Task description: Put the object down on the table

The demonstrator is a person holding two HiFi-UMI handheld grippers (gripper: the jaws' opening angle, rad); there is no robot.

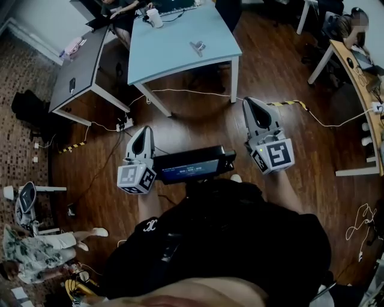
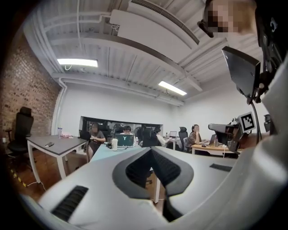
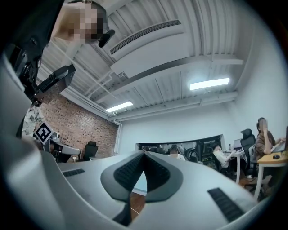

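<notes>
Object (image 1: 197,47) not gripped: left gripper (image 2: 150,149) and right gripper (image 3: 144,152) both have jaws closed tip to tip with nothing between, over wood floor (image 1: 198,114); it sits on light-blue counter (image 1: 174,57) ahead, well apart.

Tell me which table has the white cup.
The light blue table, centre of the head view; the white cup stands at its far end. Dark grey table lies left, wooden desk right.

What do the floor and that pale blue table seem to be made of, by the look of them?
Floor: wood or wood-look planks, dark brown with a soft sheen; plank lines show. Pale blue table: smooth matte top, probably laminate; its white legs look like painted metal.
</notes>
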